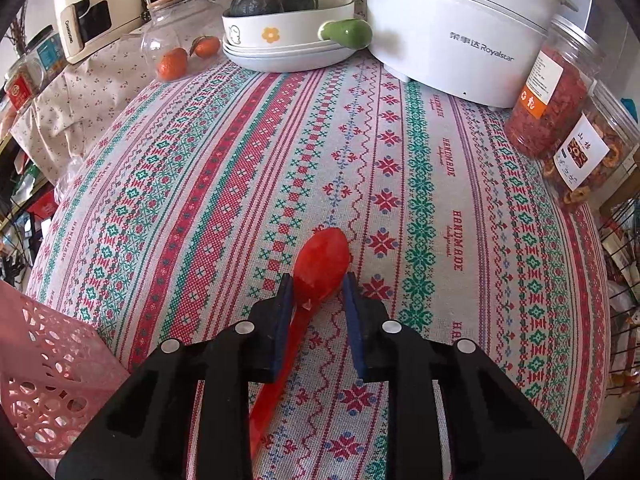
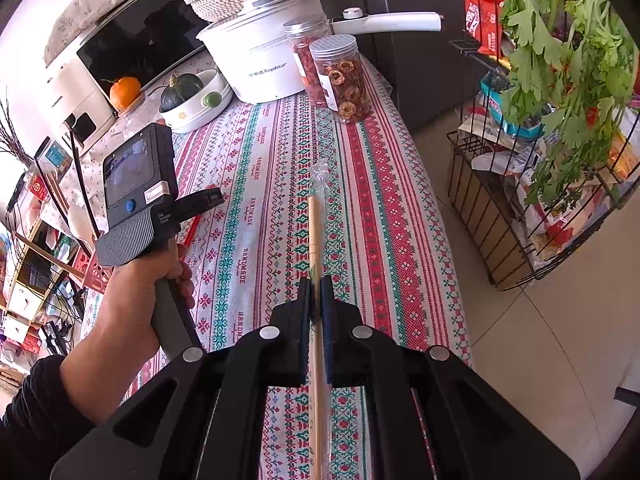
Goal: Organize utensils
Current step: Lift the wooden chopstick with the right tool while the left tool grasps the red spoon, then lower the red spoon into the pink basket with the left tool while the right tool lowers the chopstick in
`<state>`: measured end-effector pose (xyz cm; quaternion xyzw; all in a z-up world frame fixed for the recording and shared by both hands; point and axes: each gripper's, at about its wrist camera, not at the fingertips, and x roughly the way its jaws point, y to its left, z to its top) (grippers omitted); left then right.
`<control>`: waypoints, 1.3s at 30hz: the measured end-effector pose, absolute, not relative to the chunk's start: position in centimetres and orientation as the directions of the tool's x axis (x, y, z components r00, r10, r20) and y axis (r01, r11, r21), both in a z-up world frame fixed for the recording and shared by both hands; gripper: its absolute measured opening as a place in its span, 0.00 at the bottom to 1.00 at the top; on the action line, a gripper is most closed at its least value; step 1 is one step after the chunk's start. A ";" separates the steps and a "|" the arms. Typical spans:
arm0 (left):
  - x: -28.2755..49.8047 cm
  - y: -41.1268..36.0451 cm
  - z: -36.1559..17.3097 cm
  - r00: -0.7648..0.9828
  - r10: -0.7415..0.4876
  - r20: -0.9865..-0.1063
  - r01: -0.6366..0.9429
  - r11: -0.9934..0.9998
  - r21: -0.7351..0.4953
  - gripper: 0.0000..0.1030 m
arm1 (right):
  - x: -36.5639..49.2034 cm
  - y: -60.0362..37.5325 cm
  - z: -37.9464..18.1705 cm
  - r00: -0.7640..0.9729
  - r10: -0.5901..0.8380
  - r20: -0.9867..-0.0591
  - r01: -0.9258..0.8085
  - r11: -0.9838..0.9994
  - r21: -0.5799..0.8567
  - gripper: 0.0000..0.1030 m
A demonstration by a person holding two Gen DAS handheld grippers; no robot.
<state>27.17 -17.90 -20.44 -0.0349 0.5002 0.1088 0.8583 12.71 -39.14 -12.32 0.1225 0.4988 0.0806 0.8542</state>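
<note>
A red plastic spoon (image 1: 324, 262) lies on the patterned tablecloth (image 1: 240, 160), bowl pointing away. My left gripper (image 1: 318, 286) straddles the spoon's neck with its jaws apart, not pressing it. A pink perforated basket (image 1: 44, 376) stands at the lower left. In the right wrist view my right gripper (image 2: 316, 284) is shut on wooden chopsticks in a clear wrapper (image 2: 315, 232), held above the table. The left gripper (image 2: 140, 184) shows there too, held in a hand, with the spoon handle (image 2: 192, 232) beneath it.
A white Royalstar pot (image 1: 460, 20), a dish holding a dark squash (image 1: 280, 12), stacked plates, a glass jar with tangerines (image 1: 176, 44) and two snack jars (image 1: 560, 92) stand at the far edge. A wire rack with greens (image 2: 540, 160) is right of the table.
</note>
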 end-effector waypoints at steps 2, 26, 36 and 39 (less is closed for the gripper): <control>26.8 -18.2 -20.4 0.473 0.126 -0.872 -0.174 0.984 0.048 0.19 | 12.7 -39.2 -12.2 0.493 0.256 -0.832 -0.013 0.958 0.287 0.05; 9.3 -16.6 -8.1 0.559 -0.453 -0.695 0.422 0.876 -0.232 0.01 | 10.4 -38.3 -7.8 0.642 0.230 -0.731 -0.016 0.958 0.287 0.05; 4.1 -7.9 -0.2 0.731 -0.450 -0.513 0.388 0.892 -0.231 0.00 | 9.2 -35.6 -5.3 0.699 0.251 -0.669 -0.057 0.953 0.298 0.05; 3.3 -5.7 1.8 0.799 -0.408 -0.442 0.356 0.913 -0.199 0.00 | 8.9 -34.6 -4.7 0.718 0.257 -0.647 -0.074 0.952 0.297 0.05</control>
